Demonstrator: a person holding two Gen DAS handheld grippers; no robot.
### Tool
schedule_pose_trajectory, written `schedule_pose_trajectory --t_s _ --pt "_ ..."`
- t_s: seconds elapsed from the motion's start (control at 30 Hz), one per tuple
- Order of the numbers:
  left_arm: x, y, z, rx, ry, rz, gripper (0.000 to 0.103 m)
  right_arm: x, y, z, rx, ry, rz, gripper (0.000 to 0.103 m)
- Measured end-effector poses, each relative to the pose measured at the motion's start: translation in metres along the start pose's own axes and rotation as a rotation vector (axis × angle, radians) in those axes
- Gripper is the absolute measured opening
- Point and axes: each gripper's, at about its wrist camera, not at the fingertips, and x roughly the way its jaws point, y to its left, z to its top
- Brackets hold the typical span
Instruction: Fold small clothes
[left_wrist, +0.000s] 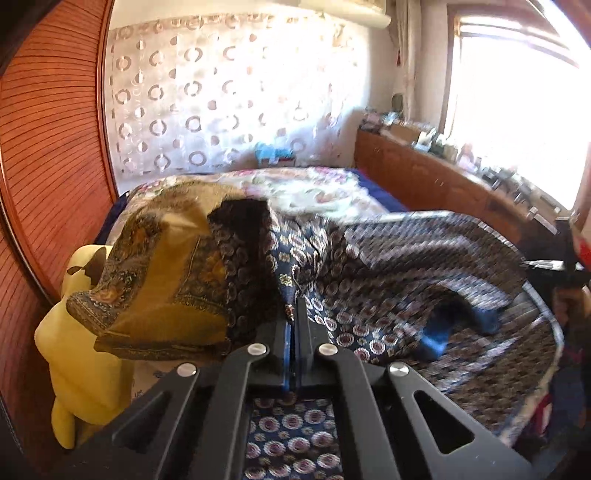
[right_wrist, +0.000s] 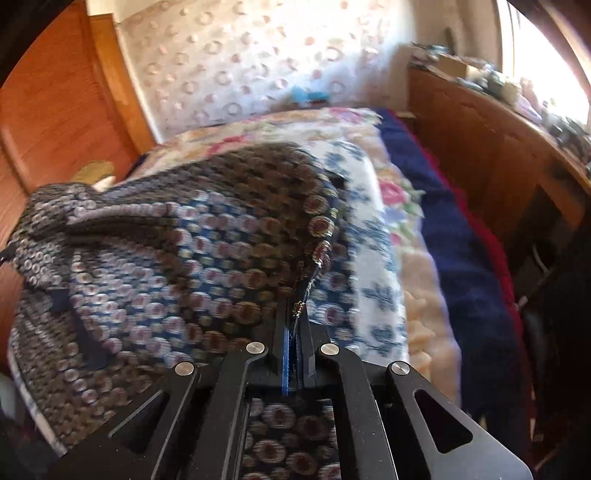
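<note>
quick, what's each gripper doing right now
Left gripper: shut on the patterned cloth.
Right gripper: shut on an edge of the same patterned cloth.

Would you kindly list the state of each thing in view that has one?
left hand-held gripper: shut on the patterned cloth.
right hand-held gripper: shut on the patterned cloth's edge.
patterned cloth: lifted, bunched, unfolded.
yellow-brown scarf: draped, crumpled.
floral blanket: spread on the bed.

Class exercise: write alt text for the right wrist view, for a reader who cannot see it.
The right gripper, shut, pinches the edge of a navy patterned cloth, which bulges up to its left. Beyond lies a bed with floral blankets.
</note>
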Motion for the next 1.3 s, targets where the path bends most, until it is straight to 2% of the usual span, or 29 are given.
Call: schedule_pose_trajectory --t_s 0.1,0.23,0.4,0.53,0.67,0.8,0.93,1.07,1.2,1.27,1.3 --pt "-0.022 0.006 0.004 -0.029 -0.030 -0.028 0.000 -0.027 0.009 0.005 -0.012 -0.061 0.030 0.000" --pt "-0.042 0.018 -0.001 -0.059 -0.050 -0.027 0.000 -0.073 0.014 0.005 -0.018 -0.128 0.065 0.000" --pt "-0.049 0.039 -0.021 -0.088 -0.027 0.036 0.000 -0.110 0.010 -0.013 -0.023 -0.132 0.051 0.000" --pt "-0.030 0.052 -0.048 -0.113 0.059 0.046 0.000 -0.103 0.013 -0.043 -0.074 -0.052 -0.038 0.000" --pt "-0.022 0.058 -0.072 -0.128 0.111 0.046 0.000 -0.092 0.000 -0.065 -0.035 -0.004 -0.057 0.000" --pt "-0.029 0.059 -0.082 -0.147 0.113 0.043 0.000 -0.090 -0.005 -0.077 -0.012 0.008 -0.050 0.000" --pt "-0.050 0.055 -0.075 -0.151 0.070 0.032 0.000 -0.102 -0.012 -0.060 0.011 -0.043 -0.035 0.000" --pt "-0.043 0.053 -0.086 -0.139 0.111 0.067 0.000 -0.101 -0.007 -0.064 -0.017 -0.020 -0.046 0.000" --pt "-0.039 0.057 -0.096 -0.133 0.132 0.099 0.009 -0.087 -0.003 -0.076 -0.039 0.021 -0.086 0.000" --pt "-0.046 0.056 -0.098 -0.129 0.123 0.106 0.015 -0.087 -0.002 -0.077 -0.042 0.014 -0.096 0.007" --pt "-0.051 0.055 -0.096 -0.123 0.110 0.109 0.022 -0.088 -0.001 -0.076 -0.043 0.010 -0.107 0.010"
